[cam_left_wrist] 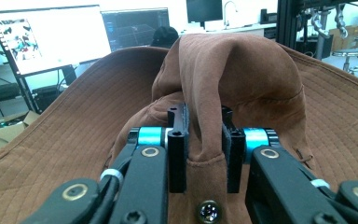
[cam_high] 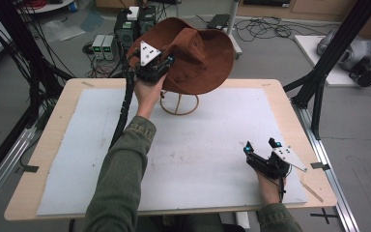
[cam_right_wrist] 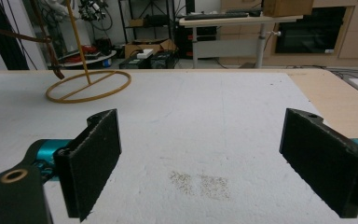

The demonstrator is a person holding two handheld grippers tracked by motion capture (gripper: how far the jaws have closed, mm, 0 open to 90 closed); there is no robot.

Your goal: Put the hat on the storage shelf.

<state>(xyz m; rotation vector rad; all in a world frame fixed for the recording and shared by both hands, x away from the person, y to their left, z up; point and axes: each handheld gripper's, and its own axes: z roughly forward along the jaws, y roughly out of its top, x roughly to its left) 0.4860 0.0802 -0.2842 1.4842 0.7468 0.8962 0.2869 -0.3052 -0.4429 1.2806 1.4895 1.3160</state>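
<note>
A brown wide-brimmed hat [cam_high: 193, 53] is held up over a tan wire hat stand [cam_high: 179, 104] at the back of the table. My left gripper [cam_high: 160, 67] is shut on a fold of the hat's crown [cam_left_wrist: 205, 140], the cloth pinched between its black jaws. The stand's ring base [cam_right_wrist: 88, 86] and upright rod lie far left in the right gripper view. My right gripper [cam_high: 262, 147] rests low near the table's front right, open, with bare mat between its pads [cam_right_wrist: 93, 158].
A white mat [cam_high: 188, 145] covers the wooden table [cam_high: 53, 125]. A faint brownish stain [cam_right_wrist: 200, 182] marks the mat ahead of the right gripper. Black frame posts, cables and electronics boxes stand on the floor beyond the table.
</note>
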